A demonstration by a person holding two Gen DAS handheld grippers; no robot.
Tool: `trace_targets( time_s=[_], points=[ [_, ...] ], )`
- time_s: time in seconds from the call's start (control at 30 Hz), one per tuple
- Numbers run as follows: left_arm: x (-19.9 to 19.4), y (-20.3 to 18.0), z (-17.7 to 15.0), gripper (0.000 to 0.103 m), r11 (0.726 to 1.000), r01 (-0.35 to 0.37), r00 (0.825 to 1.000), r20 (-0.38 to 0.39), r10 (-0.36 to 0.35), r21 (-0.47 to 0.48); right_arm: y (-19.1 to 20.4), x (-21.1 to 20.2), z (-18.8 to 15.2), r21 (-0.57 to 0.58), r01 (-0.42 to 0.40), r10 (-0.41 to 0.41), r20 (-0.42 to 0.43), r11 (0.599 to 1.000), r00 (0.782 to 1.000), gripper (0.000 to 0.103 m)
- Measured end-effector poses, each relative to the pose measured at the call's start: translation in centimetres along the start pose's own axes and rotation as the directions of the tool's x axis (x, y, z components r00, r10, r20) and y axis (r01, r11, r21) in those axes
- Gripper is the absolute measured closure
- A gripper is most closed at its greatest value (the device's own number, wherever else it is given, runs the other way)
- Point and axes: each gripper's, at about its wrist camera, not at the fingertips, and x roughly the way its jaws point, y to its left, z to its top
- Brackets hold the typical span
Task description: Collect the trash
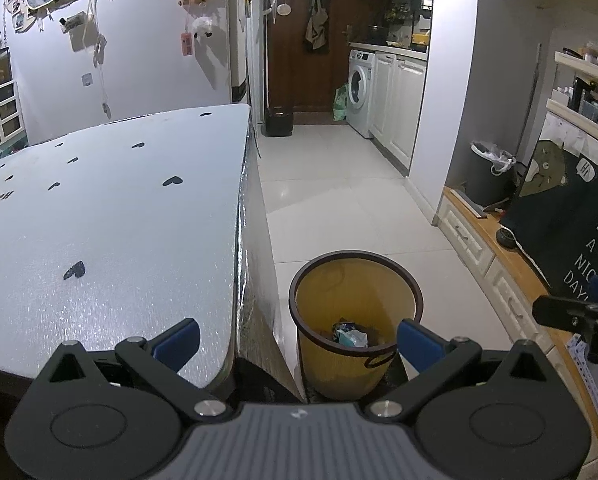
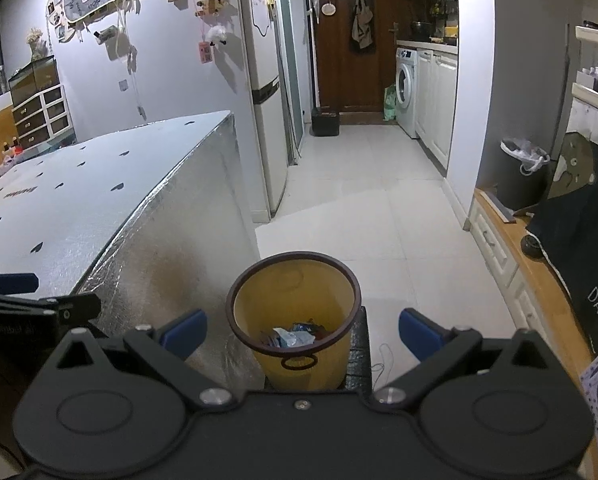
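A: Where's the trash (image 2: 295, 336) now?
B: In the bottom of the yellow bin (image 2: 295, 276), on the floor beside the table's (image 1: 111, 216) corner.
A: And the tools?
B: The left tool (image 1: 297, 340) and right tool (image 2: 303, 332) both gape wide, carrying nothing. No litter shows on the table; collection looks nearly finished.

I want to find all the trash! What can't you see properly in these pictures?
- Left wrist view: the near bottom of the yellow bin is hidden by its own rim and the left gripper.
- Right wrist view: the wrappers in the bin are too small and crumpled to name.
- Both views: the near end of the silver table is cut off by the gripper bodies.
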Motion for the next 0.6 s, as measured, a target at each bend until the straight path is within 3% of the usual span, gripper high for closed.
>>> trace_targets(
  time_s=[0.6],
  points=[
    [-0.3, -0.5, -1.7, 0.000, 0.999, 0.015, 1.000, 0.018, -0.016, 0.034, -0.8, -0.7, -2.4, 0.024, 0.034, -0.035, 0.026, 0.999, 0.999, 0.000]
  ],
)
